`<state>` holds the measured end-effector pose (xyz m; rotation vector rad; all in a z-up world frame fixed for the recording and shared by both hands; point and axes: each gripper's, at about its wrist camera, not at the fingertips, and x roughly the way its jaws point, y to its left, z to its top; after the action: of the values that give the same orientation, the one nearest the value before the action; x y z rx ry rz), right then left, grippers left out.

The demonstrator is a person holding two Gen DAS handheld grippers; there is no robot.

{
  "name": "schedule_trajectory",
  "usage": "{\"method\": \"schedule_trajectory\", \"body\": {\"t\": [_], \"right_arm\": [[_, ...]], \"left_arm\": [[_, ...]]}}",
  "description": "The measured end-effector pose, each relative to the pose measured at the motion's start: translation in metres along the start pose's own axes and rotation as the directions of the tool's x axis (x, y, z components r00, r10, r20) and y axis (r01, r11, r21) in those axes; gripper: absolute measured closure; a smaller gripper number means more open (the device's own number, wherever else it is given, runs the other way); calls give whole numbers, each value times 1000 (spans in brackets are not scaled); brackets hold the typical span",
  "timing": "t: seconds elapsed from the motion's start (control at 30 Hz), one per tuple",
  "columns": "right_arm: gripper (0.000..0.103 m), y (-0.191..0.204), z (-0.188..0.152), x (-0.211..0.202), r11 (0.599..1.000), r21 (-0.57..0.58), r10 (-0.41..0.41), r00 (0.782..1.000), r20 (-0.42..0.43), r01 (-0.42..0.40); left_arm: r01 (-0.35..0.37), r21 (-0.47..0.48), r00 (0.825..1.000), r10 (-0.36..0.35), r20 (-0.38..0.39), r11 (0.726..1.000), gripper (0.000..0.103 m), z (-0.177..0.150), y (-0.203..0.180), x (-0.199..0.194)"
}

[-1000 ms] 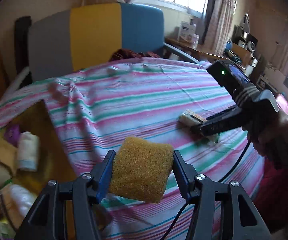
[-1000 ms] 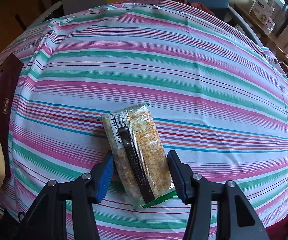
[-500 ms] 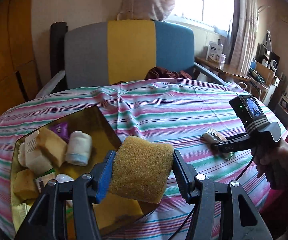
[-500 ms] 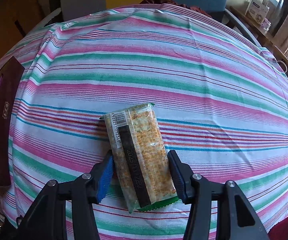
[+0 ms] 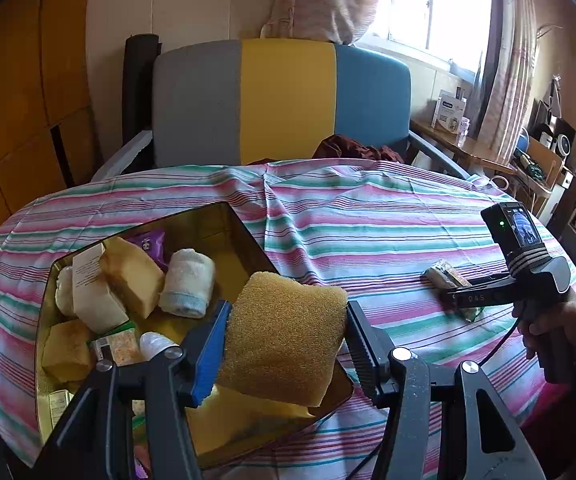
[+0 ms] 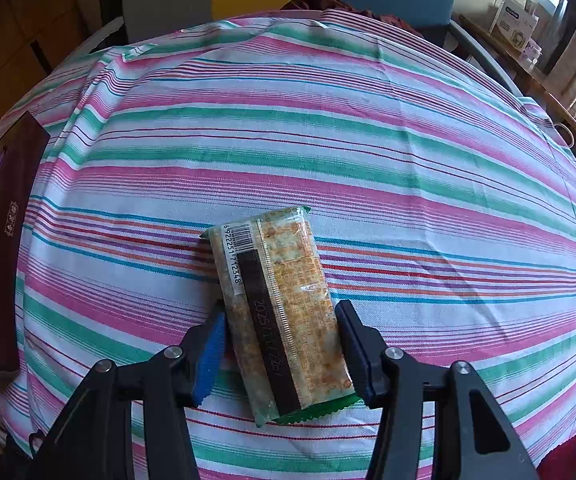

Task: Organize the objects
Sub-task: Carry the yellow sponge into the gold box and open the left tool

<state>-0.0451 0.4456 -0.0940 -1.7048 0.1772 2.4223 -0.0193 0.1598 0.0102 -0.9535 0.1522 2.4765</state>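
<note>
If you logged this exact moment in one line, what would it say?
left gripper: holds sponge over gold tin | right gripper: closed on cracker packet, on striped cloth

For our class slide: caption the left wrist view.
Left gripper holds a yellow sponge above an open tin of sponges and rolled cloths.

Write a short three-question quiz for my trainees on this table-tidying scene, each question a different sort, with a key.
1. True or false: the left gripper holds a square yellow-brown foam sponge.
2. Where does the clear-wrapped rectangular cracker packet lie? A) in the gold metal tin B) on the striped pink-and-green tablecloth C) on the grey, yellow and blue chair
3. Fill in: the right gripper's fingers straddle the ____.

Key: 1 true; 2 B; 3 cracker packet.
</note>
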Motion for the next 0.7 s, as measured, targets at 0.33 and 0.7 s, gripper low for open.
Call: {"method": "schedule_trajectory", "body": {"t": [0.33, 0.7], "right_arm": [[50, 3, -3, 3, 999, -30, -23, 1000, 13, 23], [50, -3, 8, 17, 998, -49, -37, 999, 19, 38]], "left_arm": [[-34, -170, 999, 35, 3, 985, 46, -5, 74, -16], [-173, -391, 985, 170, -43, 904, 46, -51, 170, -44]]}}
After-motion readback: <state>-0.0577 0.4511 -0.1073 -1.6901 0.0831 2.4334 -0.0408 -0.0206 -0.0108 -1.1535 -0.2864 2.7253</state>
